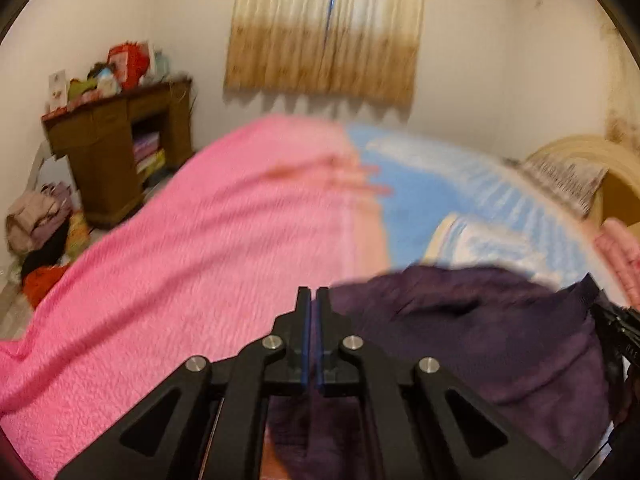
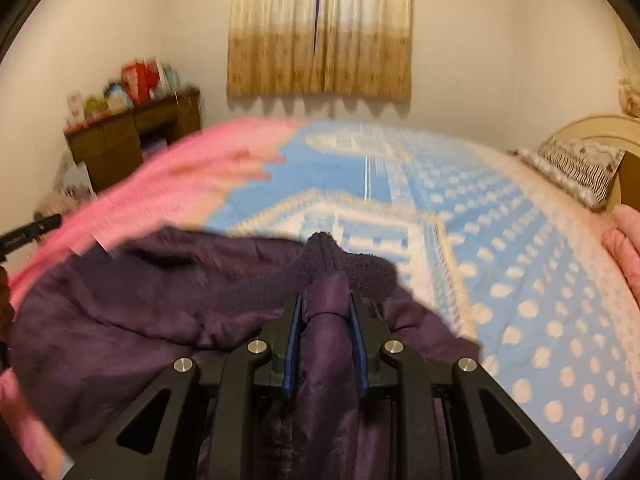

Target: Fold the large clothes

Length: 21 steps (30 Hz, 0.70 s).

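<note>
Both grippers work over the bed [image 2: 520,280], and every place below is told from that bed. Right gripper [image 2: 326,304] has its blue-lined jaws pinching a bunched fold of the dark purple garment [image 2: 140,308], with a fuzzy knit cuff of the same cloth sticking out past the fingertips. Left gripper [image 1: 313,300] has its jaws pressed together, the blue pads meeting with only a thin line between them; no cloth shows between the tips, though purple fabric lies under the linkage and just to its right.

Covering the bed's left part is a pink quilted blanket [image 1: 180,248], and the rest is a blue cover with white dots [image 2: 540,340]. Across the near edge of the bed, where pink meets blue, the purple garment lies heaped and rumpled. On the wall behind the bed hangs a tan curtain [image 2: 320,40]. Left of the bed, against the wall, stands a brown wooden cabinet [image 1: 108,148] with colourful boxes and clutter on top, and a pile of clothes [image 1: 40,232] lies on the floor beside it. At the bed's right end a striped pillow [image 2: 576,172] leans on a cream headboard [image 2: 592,128].
</note>
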Available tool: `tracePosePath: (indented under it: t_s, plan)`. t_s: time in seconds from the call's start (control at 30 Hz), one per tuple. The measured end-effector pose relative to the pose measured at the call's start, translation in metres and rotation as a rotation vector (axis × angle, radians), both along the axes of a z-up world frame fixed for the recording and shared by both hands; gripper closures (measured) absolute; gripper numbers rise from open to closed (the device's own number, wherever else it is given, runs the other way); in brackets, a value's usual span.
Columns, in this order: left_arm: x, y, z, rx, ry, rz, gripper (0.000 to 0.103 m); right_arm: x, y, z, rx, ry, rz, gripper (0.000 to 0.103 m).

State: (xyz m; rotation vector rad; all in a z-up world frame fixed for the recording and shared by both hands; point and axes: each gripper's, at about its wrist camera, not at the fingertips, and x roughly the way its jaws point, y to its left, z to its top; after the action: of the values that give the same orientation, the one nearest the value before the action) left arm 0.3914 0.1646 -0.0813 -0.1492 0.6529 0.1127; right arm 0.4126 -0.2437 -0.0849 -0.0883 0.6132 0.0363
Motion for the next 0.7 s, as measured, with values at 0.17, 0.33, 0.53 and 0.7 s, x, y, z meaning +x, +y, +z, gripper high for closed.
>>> tracePosePath:
  t_s: [0.17,0.33,0.53,0.7]
  plan:
    - [-0.027,-0.031,0.017,0.037,-0.036,-0.113,0.100,0.011,-0.001,-0.025,-0.004,0.038,-0.011,0.080]
    - [-0.027,-0.057,0.028,0.106,0.018,-0.170,0.002,0.009,-0.006,-0.026,0.031,0.041,-0.010,0.080]
    - [0.015,-0.044,-0.015,0.066,0.261,-0.128,0.029,-0.002,-0.008,-0.027,0.049,0.013,0.008,0.080]
    - [0.006,-0.042,-0.016,0.014,0.204,-0.175,0.071,-0.019,-0.011,-0.012,0.080,-0.046,0.007,0.080]
